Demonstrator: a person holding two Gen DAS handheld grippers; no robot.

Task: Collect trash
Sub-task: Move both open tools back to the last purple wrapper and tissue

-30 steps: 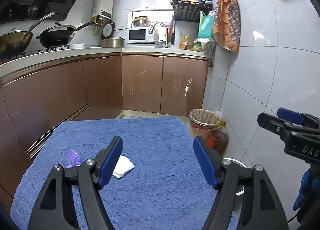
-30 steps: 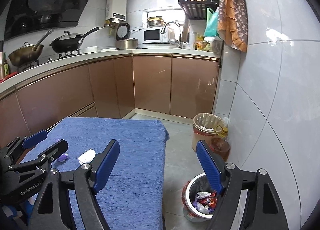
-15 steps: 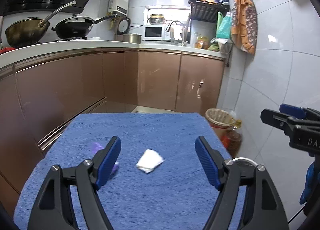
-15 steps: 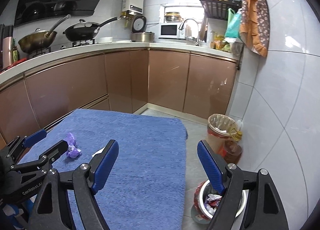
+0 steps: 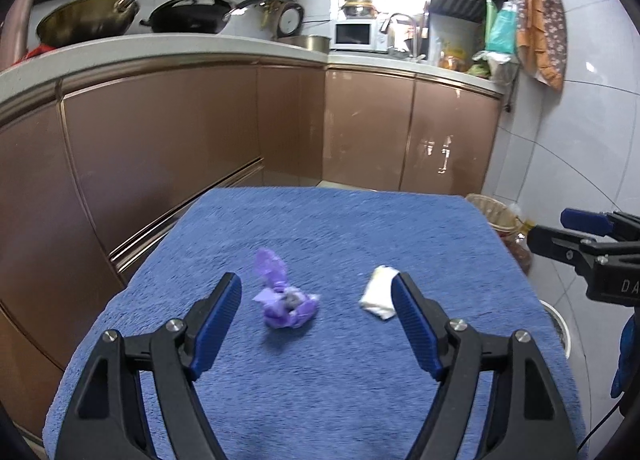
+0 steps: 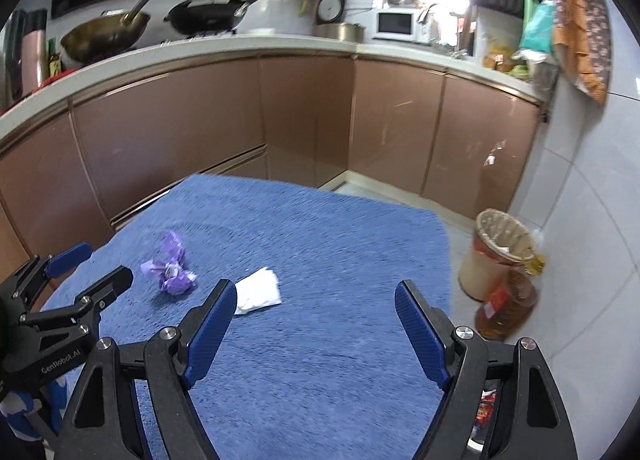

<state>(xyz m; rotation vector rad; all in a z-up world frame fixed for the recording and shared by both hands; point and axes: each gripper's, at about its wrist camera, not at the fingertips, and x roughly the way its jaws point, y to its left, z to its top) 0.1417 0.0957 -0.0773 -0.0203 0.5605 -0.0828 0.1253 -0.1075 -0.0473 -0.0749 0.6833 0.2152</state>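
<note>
— What's on the blue towel point(image 5: 328, 380), going left to right?

— A crumpled purple wrapper point(image 5: 282, 298) first, then a white wad of tissue point(image 5: 378, 292) just beside it, toward three o'clock. The left gripper point(image 5: 316, 322) hangs above them with its jaws standing wide apart and nothing between the pads; the wrapper lies in the gap at about twelve o'clock, the tissue by the right fingertip. The right gripper point(image 6: 310, 326) is spread wide too, holding nothing — the tissue sits at its left fingertip, around ten o'clock.

— And the containers?

— Off the towel's right edge, at two o'clock in the right view, a lined bin point(image 6: 494, 256) stands on the floor with a scrap of pale paper inside. Touching it, nearer the camera, is a bottle of amber oil point(image 6: 506, 310).

— Anything hard to make out?

— A metal bowl point(image 5: 558, 326) is mostly cut off behind the towel's edge. In the right view, red wrappers point(image 6: 486, 406) peek out behind the right finger.
</note>
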